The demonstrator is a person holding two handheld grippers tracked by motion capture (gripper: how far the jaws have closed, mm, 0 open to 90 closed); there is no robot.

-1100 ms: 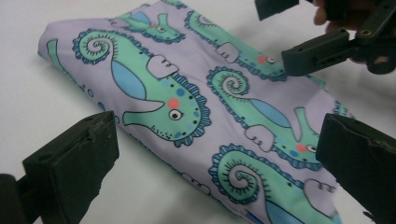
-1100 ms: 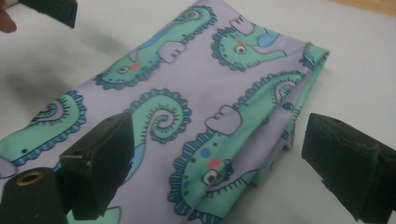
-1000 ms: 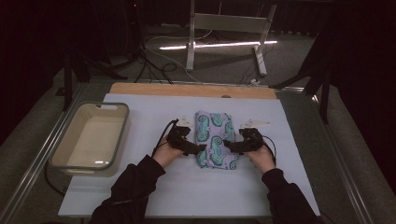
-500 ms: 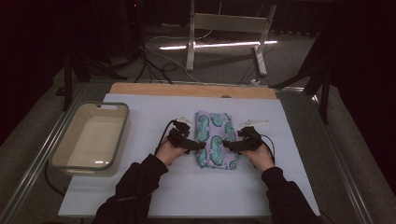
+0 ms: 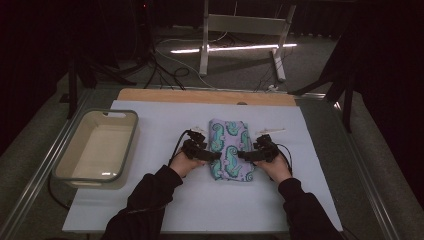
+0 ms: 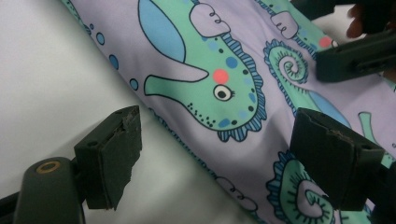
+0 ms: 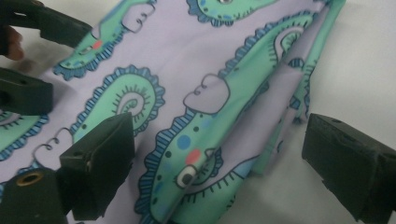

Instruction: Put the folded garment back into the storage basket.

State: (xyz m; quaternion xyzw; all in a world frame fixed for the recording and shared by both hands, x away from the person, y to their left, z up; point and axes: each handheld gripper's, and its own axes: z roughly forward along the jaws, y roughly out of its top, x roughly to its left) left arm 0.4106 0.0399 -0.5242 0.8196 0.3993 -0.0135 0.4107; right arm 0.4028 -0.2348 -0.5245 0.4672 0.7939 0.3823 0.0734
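Note:
A folded lilac cloth [image 5: 230, 150] printed with green seahorses lies in the middle of the white mat [image 5: 150, 200]. My left gripper [image 5: 216, 156] is at the cloth's left edge and my right gripper [image 5: 242, 155] at its right edge, their tips pointing at each other over the fabric. In the left gripper view the left gripper [image 6: 224, 154] is open, one jaw over the mat and one over the cloth [image 6: 224, 56]. The right gripper [image 7: 224, 163] is open too, straddling the layered edge of the cloth [image 7: 187, 60].
A pale rectangular bin [image 5: 129, 145] stands on the mat's left side. A wooden strip [image 5: 205, 96] runs along the far edge. A small white item [image 5: 270, 131] lies just beyond the right hand. Bare mat stretches in front of the cloth.

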